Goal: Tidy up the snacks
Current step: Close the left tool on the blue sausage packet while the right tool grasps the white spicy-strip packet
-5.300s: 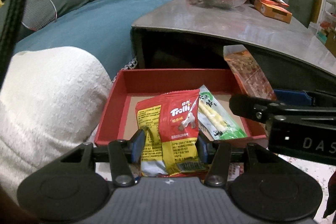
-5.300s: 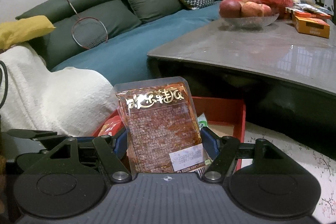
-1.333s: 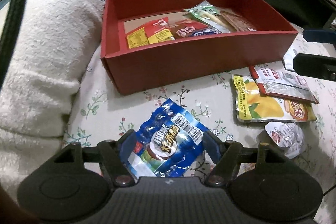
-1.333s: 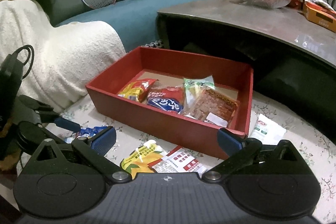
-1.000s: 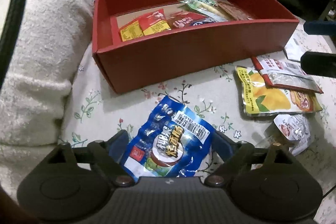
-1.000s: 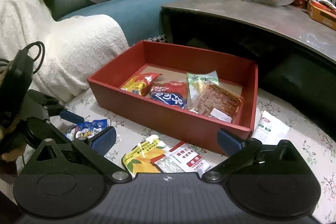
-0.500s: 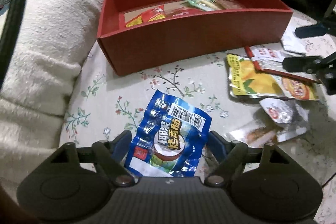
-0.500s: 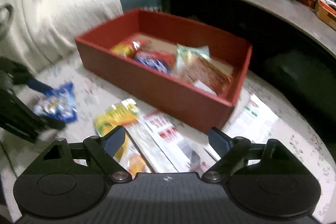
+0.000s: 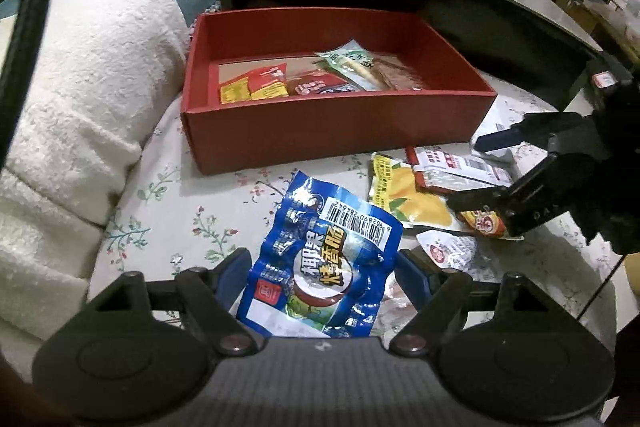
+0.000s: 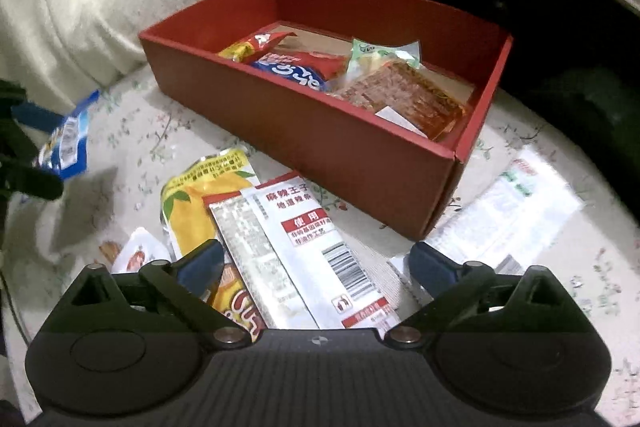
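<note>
Gripping the blue snack pack (image 9: 324, 259), the left gripper (image 9: 322, 273) is seen w/ both pads pressed on the pack's sides; the pack is lifted off the floral cloth (image 9: 168, 211), just in front of the red box (image 9: 332, 131). In the right wrist view the same pack shows blurred at far left. The right gripper (image 10: 316, 263) is spread wide, nothing clamped; its jaws were opening again a moment ago. It's lowered over the red-and-white sachet (image 10: 304, 239), which lies betw. the fingers w/o contact, atop the yellow mango pouch (image 10: 200, 195), both in front of the red box. A white packet (image 10: 516, 211) lies off the box's right corner, blurred. A small white pack (image 9: 448, 249) is near the pouch, farther from the box. Inside the box: a yellow-red bag (image 10: 252, 47), a red-blue bag (image 10: 300, 67), a green pack (image 10: 376, 55) and a brown strip pack (image 10: 404, 95). A cream blanket (image 9: 80, 87) is left of the box.
</note>
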Action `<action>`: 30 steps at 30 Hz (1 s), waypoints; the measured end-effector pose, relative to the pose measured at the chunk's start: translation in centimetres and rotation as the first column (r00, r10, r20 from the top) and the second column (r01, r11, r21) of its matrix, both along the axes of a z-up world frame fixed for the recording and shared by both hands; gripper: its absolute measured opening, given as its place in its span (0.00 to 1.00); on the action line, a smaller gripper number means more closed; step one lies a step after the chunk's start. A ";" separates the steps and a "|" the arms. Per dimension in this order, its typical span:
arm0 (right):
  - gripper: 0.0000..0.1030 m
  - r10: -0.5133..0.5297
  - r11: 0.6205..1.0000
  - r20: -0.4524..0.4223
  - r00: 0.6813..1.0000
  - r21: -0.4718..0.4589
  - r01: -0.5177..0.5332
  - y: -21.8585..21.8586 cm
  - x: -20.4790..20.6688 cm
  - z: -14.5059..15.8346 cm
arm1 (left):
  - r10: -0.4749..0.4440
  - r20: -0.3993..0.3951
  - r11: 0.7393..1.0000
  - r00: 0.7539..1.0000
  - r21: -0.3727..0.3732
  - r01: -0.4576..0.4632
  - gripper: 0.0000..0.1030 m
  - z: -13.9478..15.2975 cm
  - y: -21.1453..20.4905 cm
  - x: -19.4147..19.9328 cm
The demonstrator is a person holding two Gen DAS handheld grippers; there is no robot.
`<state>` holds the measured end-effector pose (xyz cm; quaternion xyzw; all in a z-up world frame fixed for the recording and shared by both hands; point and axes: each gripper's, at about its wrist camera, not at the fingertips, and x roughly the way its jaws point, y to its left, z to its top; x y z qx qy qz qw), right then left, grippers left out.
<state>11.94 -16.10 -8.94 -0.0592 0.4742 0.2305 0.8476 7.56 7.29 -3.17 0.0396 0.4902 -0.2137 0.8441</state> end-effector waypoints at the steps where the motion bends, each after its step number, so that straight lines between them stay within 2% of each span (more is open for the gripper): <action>1: 0.98 -0.005 1.000 -0.004 1.000 0.011 0.005 0.0 0.1 -0.1 | -0.001 -0.002 1.000 1.000 -0.005 0.001 0.71 0.0 0.1 0.1; 4: 0.98 -0.034 0.999 0.001 0.999 0.035 0.034 0.1 -0.3 -0.3 | 0.000 -0.010 1.000 1.000 -0.012 0.000 0.71 -0.1 0.2 0.2; 8: 0.93 -0.010 1.000 -0.018 1.000 -0.010 0.010 1.2 -2.2 0.2 | 0.001 -0.019 1.000 1.000 -0.015 -0.001 0.71 -0.3 0.0 0.4; 9: 0.86 -0.013 1.000 -0.021 1.000 -0.027 0.012 1.3 -2.7 0.4 | 0.003 -0.021 1.000 1.000 -0.016 -0.003 0.71 -0.3 -0.1 0.5; 10: 0.70 -0.020 0.999 -0.035 0.999 -0.027 0.019 1.2 -3.0 0.8 | 0.003 -0.024 1.000 1.000 -0.019 -0.003 0.71 -0.3 -0.1 0.5; 11: 0.60 -0.034 0.999 -0.058 0.998 -0.001 0.034 0.8 -3.2 1.3 | 0.001 -0.027 1.000 1.000 -0.022 -0.001 0.71 -0.3 -0.1 0.5; 13: 0.60 -0.061 0.996 -0.111 0.992 0.054 0.067 -0.1 -3.3 1.7 | -0.003 -0.034 1.000 0.999 -0.026 0.002 0.71 -0.4 -0.2 0.4; 16: 0.62 -0.074 0.997 -0.085 0.994 -0.001 0.075 0.0 -3.4 1.5 | -0.006 -0.035 1.000 0.999 -0.024 0.005 0.71 -0.4 -0.4 0.3; 20: 0.68 -0.079 0.997 -0.062 0.995 0.014 0.080 0.5 -3.3 1.2 | -0.018 -0.026 1.000 1.000 -0.023 0.017 0.72 -0.2 -0.4 0.1; 21: 0.73 -0.080 0.996 -0.054 0.995 0.026 0.081 0.6 -3.2 1.1 | -0.018 -0.027 1.000 0.999 -0.023 0.018 0.72 -0.3 -0.4 0.2; 22: 0.83 -0.084 0.995 -0.053 0.995 0.046 0.086 0.6 -3.1 0.8 | -0.020 -0.032 1.000 0.999 -0.023 0.019 0.72 -0.4 -0.3 0.3; 24: 0.92 -0.062 0.994 -0.049 0.997 0.082 0.066 0.9 -3.2 0.4 | -0.017 -0.040 1.000 0.999 -0.021 0.016 0.72 -0.5 -0.3 0.5; 27: 0.91 -0.055 0.998 -0.021 0.998 0.035 0.055 1.6 -3.8 0.3 | -0.019 -0.048 1.000 0.999 -0.020 0.018 0.71 -0.7 -0.2 0.7; 29: 0.86 -0.078 0.996 -0.013 0.997 0.030 0.078 1.5 -4.0 0.4 | -0.021 -0.049 0.999 0.999 -0.029 0.019 0.70 -0.6 0.0 0.9; 30: 0.79 -0.086 0.995 -0.020 0.996 0.040 0.087 1.2 -4.0 0.6 | -0.022 -0.047 0.999 0.999 -0.038 0.020 0.70 -0.4 0.1 0.9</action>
